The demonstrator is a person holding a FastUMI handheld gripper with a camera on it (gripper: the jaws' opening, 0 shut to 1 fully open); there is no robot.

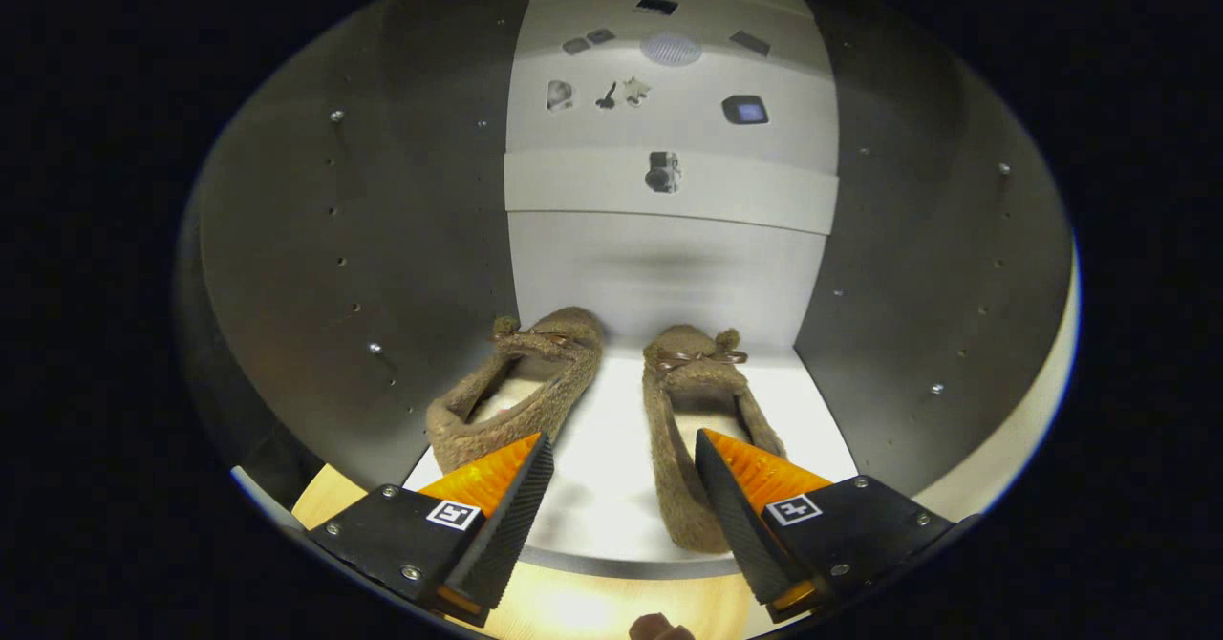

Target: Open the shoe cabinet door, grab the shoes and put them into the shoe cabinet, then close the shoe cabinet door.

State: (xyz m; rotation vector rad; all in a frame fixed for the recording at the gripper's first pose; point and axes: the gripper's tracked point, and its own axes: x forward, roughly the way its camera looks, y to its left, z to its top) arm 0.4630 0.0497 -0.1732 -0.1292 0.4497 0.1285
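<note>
Cabinet stands open. Both brown fuzzy slippers, left slipper (521, 373) and right slipper (693, 411), rest on the white shelf (611, 487) inside the shoe cabinet (315, 267). My gripper (621, 473) is released, fingers spread and grasping nothing, near the heels. I judge placement complete; closing the door remains.

Two furry brown slippers in shoe cabinet (917, 267): left slipper (521, 382) at 11 o'clock from fingers, right slipper (693, 411) at 1 o'clock. One gripper (623, 454), two fingers spread, gripping nothing.
</note>
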